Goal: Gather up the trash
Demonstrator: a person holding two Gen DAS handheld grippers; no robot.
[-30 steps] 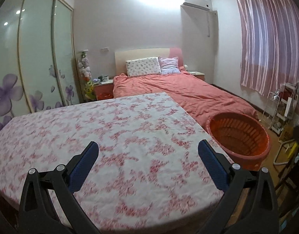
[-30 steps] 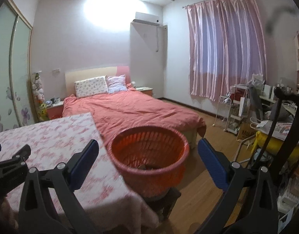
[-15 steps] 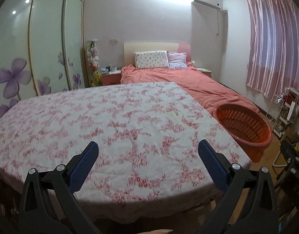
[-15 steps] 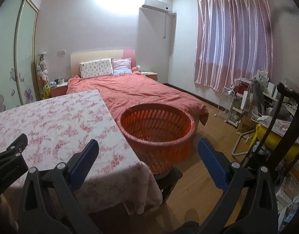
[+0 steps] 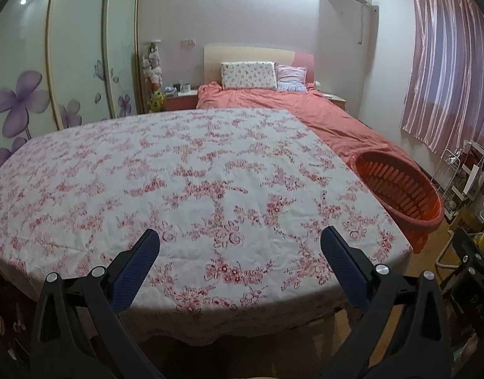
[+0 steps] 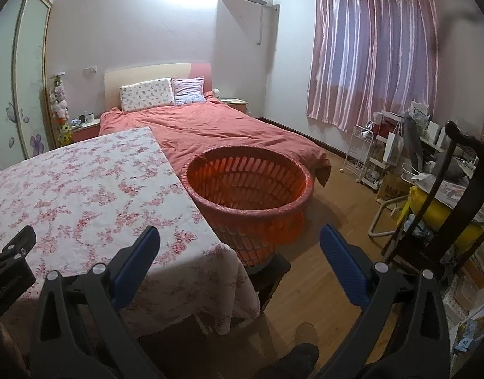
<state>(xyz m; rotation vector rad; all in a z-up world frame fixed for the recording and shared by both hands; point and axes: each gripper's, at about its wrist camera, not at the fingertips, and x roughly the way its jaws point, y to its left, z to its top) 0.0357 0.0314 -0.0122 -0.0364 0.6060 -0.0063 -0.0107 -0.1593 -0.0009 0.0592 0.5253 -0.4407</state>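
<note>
Orange basket beyond right claw

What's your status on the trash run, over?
Left gripper open, empty. Right gripper open, empty. Orange basket beside table; no trash visible. Nothing obstructing.

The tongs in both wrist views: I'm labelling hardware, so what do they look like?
The left tongs and the right tongs look alike: black angular frames with triangular cut-outs, silver pivot bolts, and two fingers faced with textured blue pads. No cables or sleeves show.
</note>
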